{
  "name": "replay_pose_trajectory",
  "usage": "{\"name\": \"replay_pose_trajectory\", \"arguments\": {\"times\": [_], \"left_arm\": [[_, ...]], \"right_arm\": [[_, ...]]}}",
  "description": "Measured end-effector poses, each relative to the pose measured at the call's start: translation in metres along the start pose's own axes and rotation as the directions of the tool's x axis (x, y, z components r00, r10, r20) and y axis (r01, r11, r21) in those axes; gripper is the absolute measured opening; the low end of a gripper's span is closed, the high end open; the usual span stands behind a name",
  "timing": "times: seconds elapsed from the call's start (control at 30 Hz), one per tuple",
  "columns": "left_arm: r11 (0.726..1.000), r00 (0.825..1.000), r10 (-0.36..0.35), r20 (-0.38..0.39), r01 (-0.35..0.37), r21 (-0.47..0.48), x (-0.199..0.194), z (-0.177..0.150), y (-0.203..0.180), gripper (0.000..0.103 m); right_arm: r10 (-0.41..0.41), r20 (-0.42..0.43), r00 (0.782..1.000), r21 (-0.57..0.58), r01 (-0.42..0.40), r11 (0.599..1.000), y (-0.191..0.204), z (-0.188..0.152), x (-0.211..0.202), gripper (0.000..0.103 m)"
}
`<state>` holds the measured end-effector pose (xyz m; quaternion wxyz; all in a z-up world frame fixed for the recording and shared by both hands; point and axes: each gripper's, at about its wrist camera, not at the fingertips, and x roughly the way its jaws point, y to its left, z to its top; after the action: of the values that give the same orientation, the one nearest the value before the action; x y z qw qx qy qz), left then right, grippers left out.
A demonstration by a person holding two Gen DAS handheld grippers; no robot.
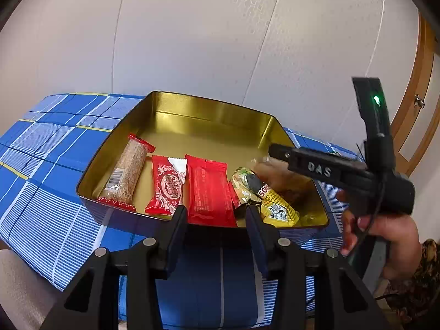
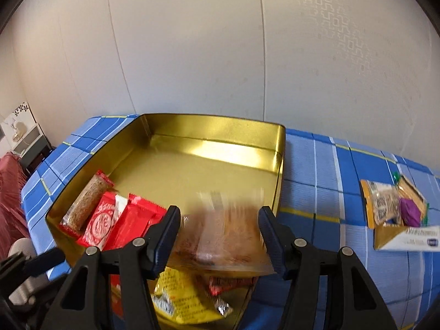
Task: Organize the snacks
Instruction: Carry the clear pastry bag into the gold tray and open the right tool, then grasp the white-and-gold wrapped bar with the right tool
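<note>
A gold-lined tin (image 1: 211,115) (image 2: 214,129) sits on the blue plaid cloth. Along its near side lie a sesame bar (image 1: 126,173) (image 2: 86,203), a red patterned wafer pack (image 1: 167,187) (image 2: 101,222), a plain red pack (image 1: 209,192) (image 2: 134,225) and a yellow packet (image 1: 269,195) (image 2: 178,299). My right gripper (image 2: 220,233) (image 1: 277,151) is open over the tin's near right corner; a clear packet of brown snack (image 2: 225,236) (image 1: 277,173), blurred, is between its fingers, apart from them. My left gripper (image 1: 217,220) is open and empty at the tin's near rim.
Several more snack packets (image 2: 396,209) and a white-gold packet (image 2: 407,236) lie on the cloth (image 2: 330,198) right of the tin. A pale wall stands behind. A red cover (image 2: 11,198) is at far left.
</note>
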<state>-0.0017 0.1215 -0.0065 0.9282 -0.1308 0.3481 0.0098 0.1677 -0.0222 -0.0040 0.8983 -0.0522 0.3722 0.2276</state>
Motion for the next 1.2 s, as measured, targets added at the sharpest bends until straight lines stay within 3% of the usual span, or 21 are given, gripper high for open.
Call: {"name": "replay_pose_trajectory", "arguments": {"times": [0.27, 0.5, 0.77, 0.97, 1.2], "left_arm": [[1.000, 1.000, -0.001, -0.001, 0.001, 0.002, -0.001, -0.001, -0.002, 0.044], [1.000, 1.000, -0.014, -0.009, 0.014, 0.000, -0.001, -0.004, -0.006, 0.044], [0.999, 0.999, -0.035, -0.011, 0.035, 0.031, -0.001, -0.006, -0.019, 0.044], [0.995, 0.997, -0.070, -0.033, 0.072, 0.075, -0.001, -0.011, -0.037, 0.044], [0.984, 0.990, -0.111, -0.091, 0.123, 0.131, 0.008, -0.017, -0.062, 0.044]], "right_arm": [[-0.023, 0.038, 0.999, 0.034, 0.021, 0.999, -0.014, 0.003, -0.008, 0.059], [-0.047, 0.040, 0.998, 0.115, 0.042, 0.992, -0.044, -0.024, -0.035, 0.060], [-0.139, -0.009, 0.990, 0.188, 0.138, 0.972, -0.098, -0.061, -0.057, 0.060], [-0.209, -0.074, 0.975, 0.301, 0.222, 0.927, -0.153, -0.095, -0.067, 0.060], [-0.257, -0.075, 0.964, 0.436, 0.263, 0.860, -0.195, -0.119, -0.084, 0.063]]}}
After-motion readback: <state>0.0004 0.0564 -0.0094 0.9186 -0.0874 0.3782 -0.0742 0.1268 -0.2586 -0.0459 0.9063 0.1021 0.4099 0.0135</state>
